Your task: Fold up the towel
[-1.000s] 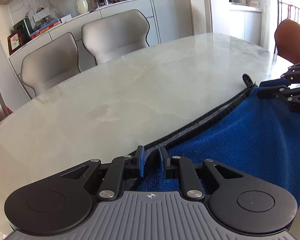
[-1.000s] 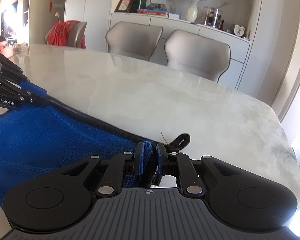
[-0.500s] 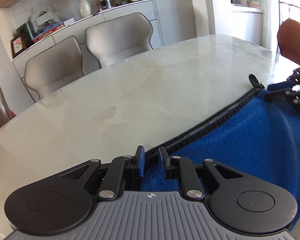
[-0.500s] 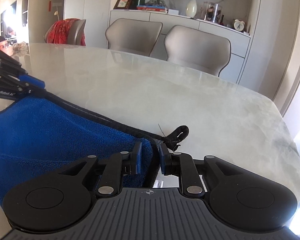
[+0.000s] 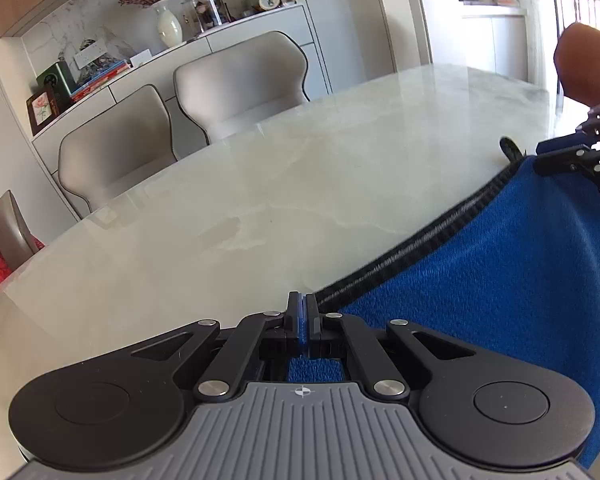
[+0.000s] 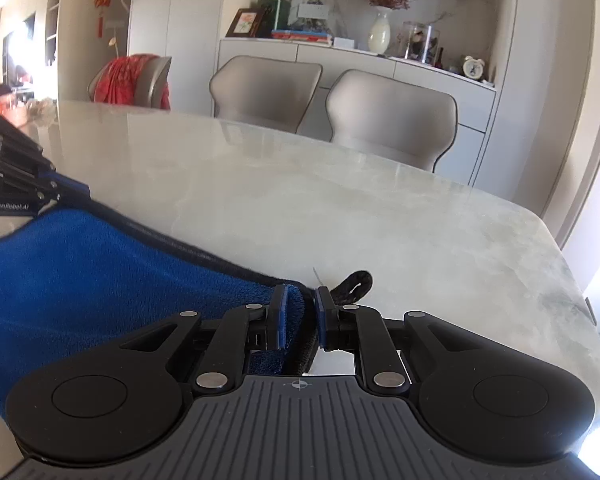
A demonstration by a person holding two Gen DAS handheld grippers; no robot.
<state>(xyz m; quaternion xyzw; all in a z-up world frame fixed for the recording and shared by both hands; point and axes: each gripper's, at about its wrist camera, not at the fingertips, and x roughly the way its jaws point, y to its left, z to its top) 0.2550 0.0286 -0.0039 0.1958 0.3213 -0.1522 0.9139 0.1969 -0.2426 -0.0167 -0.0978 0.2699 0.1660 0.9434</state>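
Towel (image 5: 500,272): blue, held above the near edge of the worktop (image 5: 300,184) between both grippers. Left gripper (image 5: 303,322) is clamped on one corner. Right gripper (image 6: 300,316) stands parted around the other. No fold is visible; progress undetermined.

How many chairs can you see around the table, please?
3: two grey chairs side by side at the far edge, one red-draped chair at the left end. Others may be hidden.
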